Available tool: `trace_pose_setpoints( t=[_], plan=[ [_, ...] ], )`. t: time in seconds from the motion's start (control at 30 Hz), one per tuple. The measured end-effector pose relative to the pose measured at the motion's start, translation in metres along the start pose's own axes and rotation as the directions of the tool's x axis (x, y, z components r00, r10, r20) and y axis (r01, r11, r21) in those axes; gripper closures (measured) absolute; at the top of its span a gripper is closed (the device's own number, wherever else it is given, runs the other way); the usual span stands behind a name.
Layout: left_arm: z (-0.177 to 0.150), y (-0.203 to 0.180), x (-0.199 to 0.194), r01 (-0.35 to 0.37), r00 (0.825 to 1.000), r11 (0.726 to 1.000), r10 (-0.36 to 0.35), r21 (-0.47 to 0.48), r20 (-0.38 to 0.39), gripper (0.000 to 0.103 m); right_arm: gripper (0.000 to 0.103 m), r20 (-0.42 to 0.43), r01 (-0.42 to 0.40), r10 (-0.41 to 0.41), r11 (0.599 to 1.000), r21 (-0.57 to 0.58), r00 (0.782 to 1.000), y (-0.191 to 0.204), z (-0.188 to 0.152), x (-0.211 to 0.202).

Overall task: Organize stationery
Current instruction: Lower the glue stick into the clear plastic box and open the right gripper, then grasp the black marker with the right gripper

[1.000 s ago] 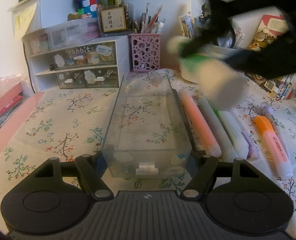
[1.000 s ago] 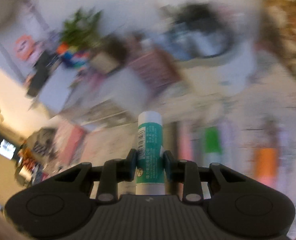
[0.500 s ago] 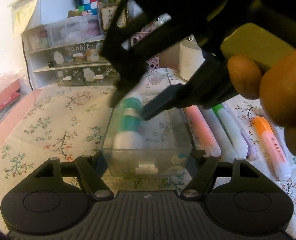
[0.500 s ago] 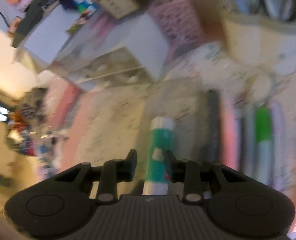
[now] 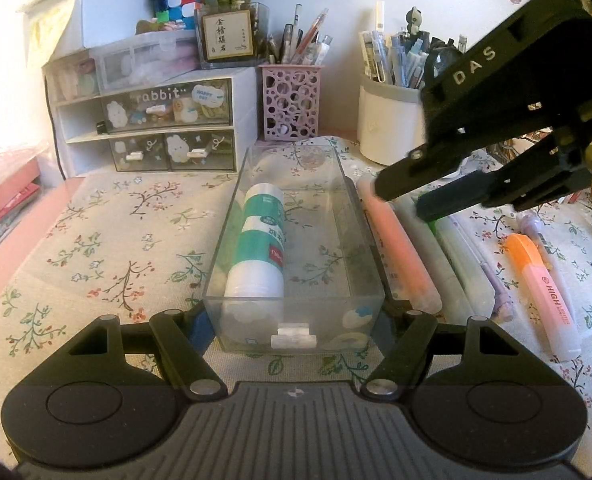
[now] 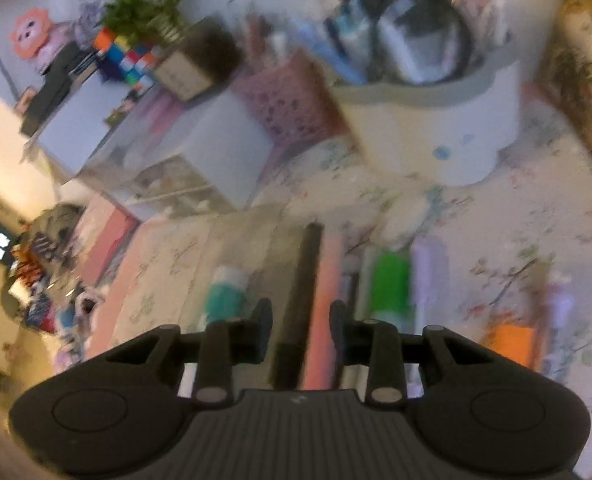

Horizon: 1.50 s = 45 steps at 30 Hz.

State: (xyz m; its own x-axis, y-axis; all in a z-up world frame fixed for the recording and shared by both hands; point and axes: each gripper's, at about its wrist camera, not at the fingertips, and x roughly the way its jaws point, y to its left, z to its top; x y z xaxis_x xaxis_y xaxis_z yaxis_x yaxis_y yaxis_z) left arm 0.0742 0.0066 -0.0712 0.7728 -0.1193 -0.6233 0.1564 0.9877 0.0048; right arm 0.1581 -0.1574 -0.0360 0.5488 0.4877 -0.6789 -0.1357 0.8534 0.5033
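A clear plastic drawer box [image 5: 370,280] stands on the flowered cloth, and my left gripper [image 5: 294,322] is shut on its near end. A green-and-white glue stick [image 5: 260,244] lies inside along the left wall; it also shows blurred in the right wrist view [image 6: 226,292]. My right gripper [image 6: 300,314] is open and empty. It hangs above the pink marker [image 5: 396,248] and the pale markers [image 5: 452,276] right of the box, and it also shows in the left wrist view [image 5: 400,200]. An orange-capped highlighter [image 5: 540,284] lies further right.
A white pen cup [image 5: 388,124] and a pink perforated pen holder [image 5: 290,102] stand at the back. A small drawer unit marked "rabbit" [image 5: 156,124] stands at the back left. Pink books [image 5: 4,204] lie at the far left.
My right gripper brought the glue stick over the box, opened and let it go. The stick now lies in the box. The right gripper has moved right, above the markers.
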Motion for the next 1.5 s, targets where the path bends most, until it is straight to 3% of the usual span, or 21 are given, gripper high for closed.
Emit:
trace_pose_setpoints(
  t=[0.1, 0.33, 0.43, 0.5, 0.6, 0.83, 1.1, 1.37, 1.5],
  plan=[
    [0.0, 0.0, 0.0, -0.001, 1.0, 1.0, 0.001, -0.001, 0.0, 0.03, 0.09, -0.022, -0.07, 0.069, 0.997, -0.027, 0.997, 0.006, 0.003, 0.008],
    [-0.004, 0.004, -0.004, -0.035, 0.999, 0.999, 0.036, -0.024, 0.001, 0.031, 0.09, -0.056, -0.071, 0.068, 0.996, -0.048, 0.996, 0.015, 0.006, 0.028],
    [-0.008, 0.007, -0.007, -0.055, 0.998, 0.998, 0.055, -0.032, 0.016, 0.031, 0.09, -0.034, -0.099, 0.099, 0.995, 0.002, 0.994, 0.009, 0.01, 0.027],
    [-0.009, 0.008, -0.008, -0.056, 0.998, 0.998, 0.057, -0.032, 0.022, 0.031, 0.09, -0.016, -0.074, 0.074, 0.997, -0.004, 0.997, 0.007, 0.013, 0.024],
    [-0.01, 0.007, -0.009, -0.058, 0.998, 0.998, 0.059, -0.035, 0.029, 0.031, 0.09, -0.037, 0.04, -0.044, 0.994, -0.1, 0.998, 0.018, 0.015, 0.034],
    [-0.012, 0.008, -0.009, -0.055, 0.998, 0.998, 0.056, -0.034, 0.037, 0.031, 0.097, -0.021, 0.209, -0.224, 0.934, -0.29, 0.974, 0.052, 0.013, 0.058],
    [-0.012, 0.008, -0.009, -0.054, 0.998, 0.998, 0.055, -0.03, 0.038, 0.031, 0.103, -0.018, 0.106, -0.107, 0.994, -0.041, 0.994, 0.02, 0.016, 0.03],
    [-0.012, 0.008, -0.009, -0.046, 0.998, 0.999, 0.047, -0.026, 0.041, 0.031, 0.103, -0.049, 0.114, -0.122, 0.983, -0.144, 0.991, 0.036, 0.014, 0.047],
    [-0.012, 0.009, -0.009, -0.065, 0.997, 0.997, 0.067, -0.04, 0.04, 0.031, 0.094, -0.065, 0.131, -0.144, 0.977, -0.168, 0.987, 0.043, 0.018, 0.06]
  ],
)
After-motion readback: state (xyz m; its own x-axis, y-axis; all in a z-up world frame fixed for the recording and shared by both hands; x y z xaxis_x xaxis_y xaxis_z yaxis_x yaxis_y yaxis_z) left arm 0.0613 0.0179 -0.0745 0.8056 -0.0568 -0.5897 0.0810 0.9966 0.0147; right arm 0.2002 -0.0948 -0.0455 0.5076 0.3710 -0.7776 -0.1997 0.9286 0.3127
